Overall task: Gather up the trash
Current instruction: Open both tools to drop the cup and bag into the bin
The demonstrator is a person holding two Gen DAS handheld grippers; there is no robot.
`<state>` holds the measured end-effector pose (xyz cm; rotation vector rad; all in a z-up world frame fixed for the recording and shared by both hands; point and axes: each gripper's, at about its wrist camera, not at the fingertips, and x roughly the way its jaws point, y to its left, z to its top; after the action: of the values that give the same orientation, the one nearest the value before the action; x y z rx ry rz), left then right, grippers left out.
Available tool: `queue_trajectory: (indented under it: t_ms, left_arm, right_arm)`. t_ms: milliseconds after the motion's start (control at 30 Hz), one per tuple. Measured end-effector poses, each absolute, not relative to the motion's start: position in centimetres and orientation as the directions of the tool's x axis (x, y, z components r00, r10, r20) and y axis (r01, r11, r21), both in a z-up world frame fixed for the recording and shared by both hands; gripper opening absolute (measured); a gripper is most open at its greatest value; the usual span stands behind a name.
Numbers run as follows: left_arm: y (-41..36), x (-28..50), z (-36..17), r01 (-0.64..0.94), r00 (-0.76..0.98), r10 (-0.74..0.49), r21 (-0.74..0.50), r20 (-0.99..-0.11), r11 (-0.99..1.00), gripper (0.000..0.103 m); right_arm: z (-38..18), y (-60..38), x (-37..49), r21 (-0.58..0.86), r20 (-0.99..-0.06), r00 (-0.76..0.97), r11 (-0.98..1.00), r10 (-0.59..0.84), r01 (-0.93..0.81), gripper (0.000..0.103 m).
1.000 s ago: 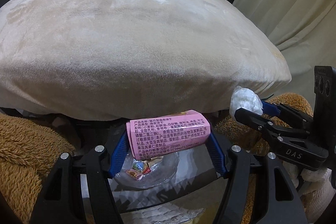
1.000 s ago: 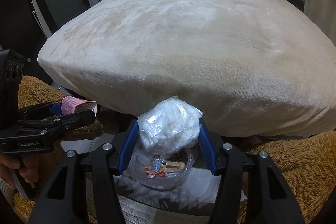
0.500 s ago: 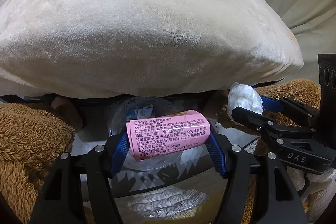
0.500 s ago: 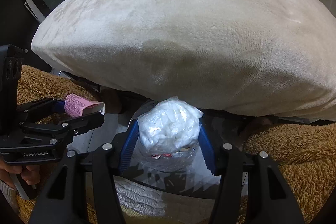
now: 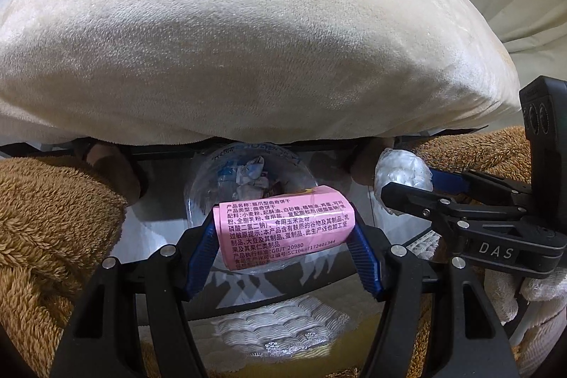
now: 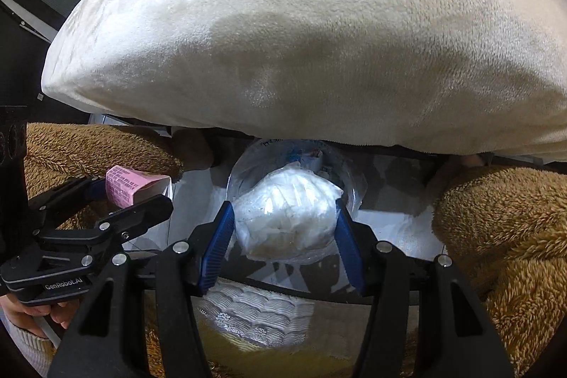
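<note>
Left-wrist view. The left gripper (image 5: 283, 236) points steeply downward, and its two blue ribbed pads (image 5: 200, 255) clamp the ends of a pink rectangular snack carton printed with black text (image 5: 283, 231), which lies crosswise between the fingers. Directly beyond and below the carton sits a clear plastic-lined bin (image 5: 248, 179) holding crumpled wrappers; the carton hangs over its near rim. To the right of the left gripper, the right gripper (image 5: 407, 181) enters from the side, its black fingers closed on a crumpled ball of clear plastic film with white tissue inside (image 5: 402, 170).

Right-wrist view. The right gripper (image 6: 283, 229) also points steeply down; its blue pads (image 6: 216, 247) press both sides of the plastic ball (image 6: 285, 218), which hangs just above the mouth of the clear bin (image 6: 351, 179). To the left of it the left gripper (image 6: 138, 193) grips the pink carton (image 6: 122, 188), with a hand (image 6: 32, 314) on its handle at the lower left edge.

Surroundings. A large cream plush blanket-covered bed (image 6: 301, 23) fills the space beyond both grippers, overhanging the far rim of the bin. Brown fleece-clad legs (image 6: 496, 229) flank the bin on either side, outside each gripper. Beneath the fingers lies a glossy grey floor (image 6: 397, 229), which reflects a white quilted shape.
</note>
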<state>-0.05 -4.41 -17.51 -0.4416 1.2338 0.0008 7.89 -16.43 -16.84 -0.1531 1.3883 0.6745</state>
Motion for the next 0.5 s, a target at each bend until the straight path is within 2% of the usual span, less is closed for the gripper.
queue_trajectory:
  t_ms: [500]
  left_arm:
    - [-4.85,-0.01,-18.41,-0.233,0.287,-0.266,-0.336,-0.920,0.913,0.066]
  right_arm:
    - [-17.61,-16.88,8.32,0.339,-0.928,-0.023,0.820,0.371,-0.460,0.057]
